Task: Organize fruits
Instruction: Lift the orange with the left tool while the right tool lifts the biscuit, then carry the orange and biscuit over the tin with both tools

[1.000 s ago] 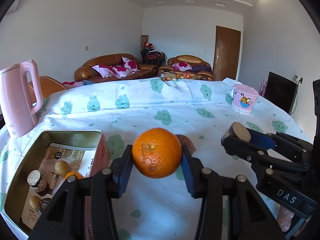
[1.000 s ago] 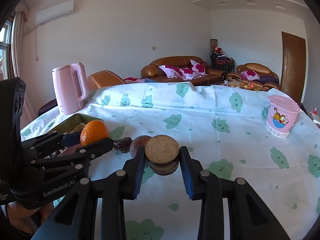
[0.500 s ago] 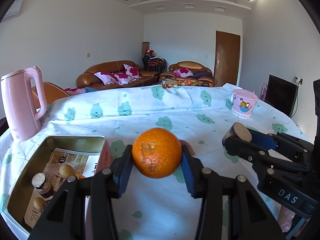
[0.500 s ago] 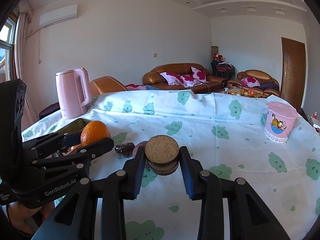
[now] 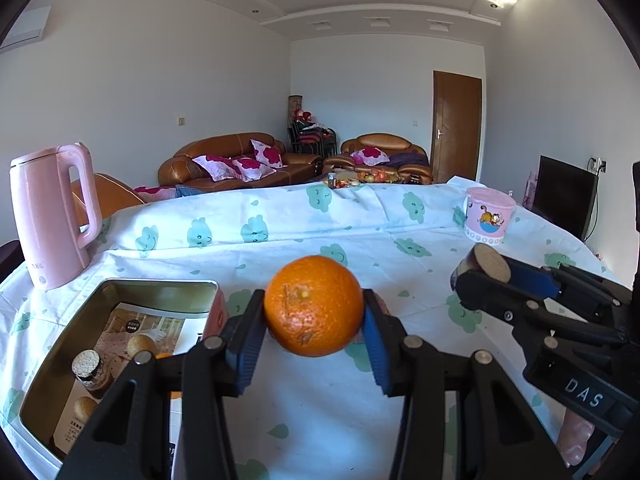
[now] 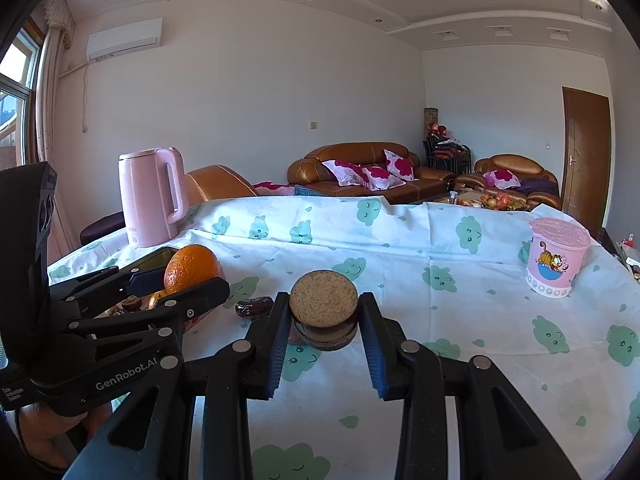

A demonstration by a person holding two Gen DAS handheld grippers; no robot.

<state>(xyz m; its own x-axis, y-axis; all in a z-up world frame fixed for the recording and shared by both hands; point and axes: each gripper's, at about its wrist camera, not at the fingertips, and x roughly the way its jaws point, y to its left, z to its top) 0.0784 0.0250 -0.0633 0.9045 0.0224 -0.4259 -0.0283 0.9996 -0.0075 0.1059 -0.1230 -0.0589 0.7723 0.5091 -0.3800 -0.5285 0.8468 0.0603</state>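
Over the bench [image 5: 304,236] little has changed in the last second: both views have only tilted slightly, so the tin [image 5: 120,292] sits lower in the left view. Left tongs [image 5: 314,330] still pinch the orange [image 5: 314,306] above the cloth, just right of the tin. Right tongs [image 6: 323,330] still pinch the cork-topped jar [image 6: 324,314]. Both loads look poised for the tin.

Two wrist fisheyes, each looking fwd along own fingers, tilted slightly down over the table [image 5: 304,236], close-up on whatever sits betw the pads. Left cam set left of right cam; each catches the other gripper at frame edge. Shared: pink kettle [image 5: 52,216], cartoon cup [image 6: 556,264], sofas [image 6: 360,176], door.
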